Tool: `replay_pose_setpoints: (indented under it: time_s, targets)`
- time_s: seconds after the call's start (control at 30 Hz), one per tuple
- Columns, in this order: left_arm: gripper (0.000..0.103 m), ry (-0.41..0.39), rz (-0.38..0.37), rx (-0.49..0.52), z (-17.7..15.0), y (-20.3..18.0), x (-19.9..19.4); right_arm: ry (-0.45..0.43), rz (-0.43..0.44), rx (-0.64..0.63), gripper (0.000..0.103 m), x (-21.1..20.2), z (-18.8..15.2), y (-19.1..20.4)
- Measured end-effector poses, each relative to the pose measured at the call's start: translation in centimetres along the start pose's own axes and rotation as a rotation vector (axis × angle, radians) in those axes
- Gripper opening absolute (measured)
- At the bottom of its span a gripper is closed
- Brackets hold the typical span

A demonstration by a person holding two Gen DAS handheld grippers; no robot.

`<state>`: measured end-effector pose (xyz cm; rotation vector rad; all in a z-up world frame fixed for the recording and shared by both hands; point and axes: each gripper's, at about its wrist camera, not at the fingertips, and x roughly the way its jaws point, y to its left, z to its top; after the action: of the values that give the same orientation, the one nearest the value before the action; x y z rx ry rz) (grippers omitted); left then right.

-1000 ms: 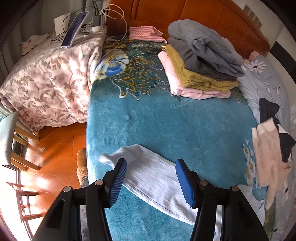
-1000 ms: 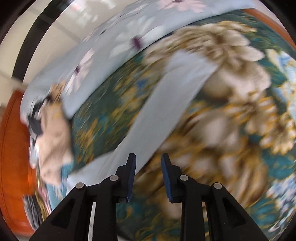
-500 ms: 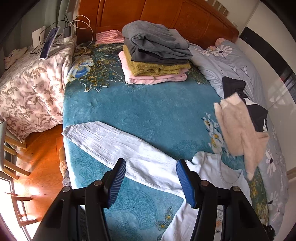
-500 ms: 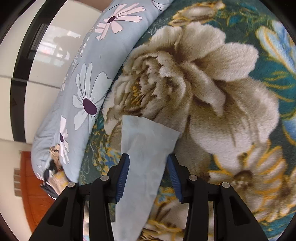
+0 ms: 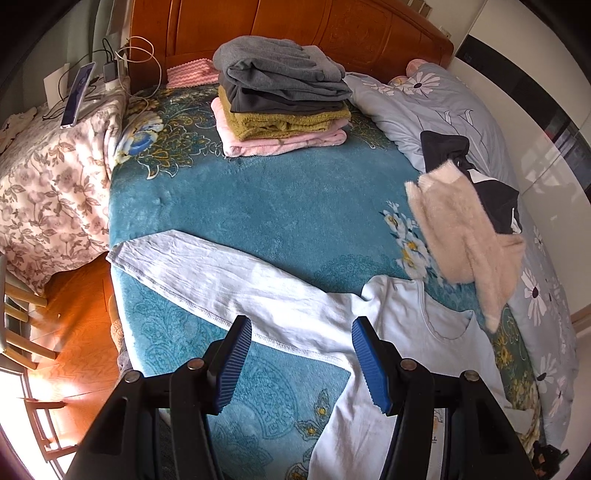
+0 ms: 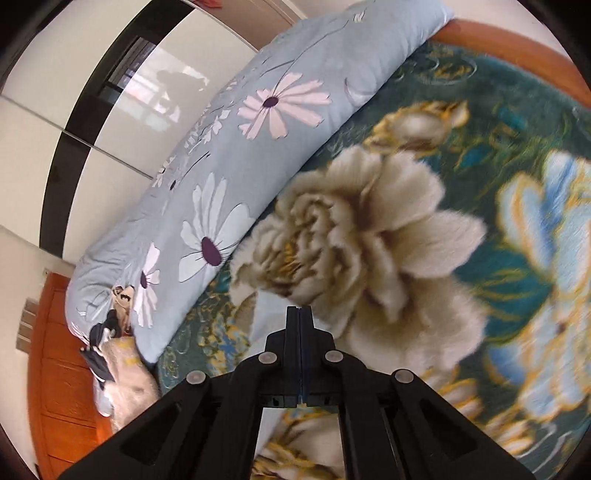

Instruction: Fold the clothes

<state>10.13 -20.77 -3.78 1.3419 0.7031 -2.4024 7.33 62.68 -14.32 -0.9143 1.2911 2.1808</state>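
- Teal floral blanket (image 5: 280, 206) covers the bed below a wooden headboard (image 5: 295, 29); at far left a phone (image 5: 78, 94) rests on floral bedding
- Folded stack of clothes (image 5: 282, 99) sits near the headboard: grey on top, then mustard, then pink
- Pale blue long-sleeved shirt (image 5: 280, 306) lies flat on the blanket, one sleeve stretched out to the left
- Left tongs (image 5: 301, 363) hang spread wide above that sleeve, grasping nothing
- Fuzzy cream garment (image 5: 465, 236) lies over a dark one to the right, on the daisy-print duvet (image 5: 461, 110)
- Right tongs (image 6: 299, 314) are clenched, a strip of pale blue cloth (image 6: 267, 314) showing just left of the tips; whether it is pinched I cannot tell
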Motion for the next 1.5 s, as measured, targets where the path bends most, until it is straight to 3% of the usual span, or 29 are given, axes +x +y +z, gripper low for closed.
replay_pose_setpoints:
  time_s: [0.2,0.3,0.67,0.77,0.8,0.93,1.1,1.23,1.3,1.4,1.5]
  targets:
    - [0.061,0.031,-0.043,-0.015,-1.1,-0.2,0.4,0.108,0.058,0.131,0.005,3.2,-1.3,-2.1]
    - [0.061,0.019,-0.046,-0.038,-0.8,0.1,-0.2,0.140,0.044,0.177,0.040,5.3,-2.2,-1.7]
    - [0.061,0.034,-0.036,-0.114,-1.3,2.3,-0.2,0.123,-0.066,0.176,0.040,8.0,-1.4,0.5]
    - [0.061,0.035,-0.039,-0.121,-1.2,2.5,-0.2,0.128,-0.066,0.177,0.026,8.1,-1.3,0.7]
    - [0.061,0.034,-0.040,-0.123,-1.1,2.6,-0.2,0.128,-0.061,0.170,0.014,8.0,-1.4,0.9]
    - [0.061,0.032,-0.049,-0.135,-0.9,3.0,0.0,0.129,-0.042,0.141,0.008,7.7,-1.5,1.5]
    - [0.061,0.043,-0.054,-0.185,-0.9,4.8,0.9,0.061,-0.015,0.018,0.007,3.4,-1.1,2.3]
    - [0.061,0.083,-0.047,-0.219,-1.3,6.2,2.5,0.042,-0.090,-0.084,0.006,0.9,-1.9,0.6]
    - [0.061,0.096,-0.045,-0.226,-1.5,6.7,3.0,0.064,-0.143,-0.043,0.006,1.2,-2.3,-1.1]
    - [0.061,0.103,-0.041,-0.251,-1.3,7.8,3.7,0.095,-0.141,0.086,0.006,1.5,-2.7,-3.9]
    - [0.061,0.092,-0.050,-0.290,-0.8,9.4,4.2,0.067,-0.190,0.118,0.008,0.5,-3.0,-3.9]
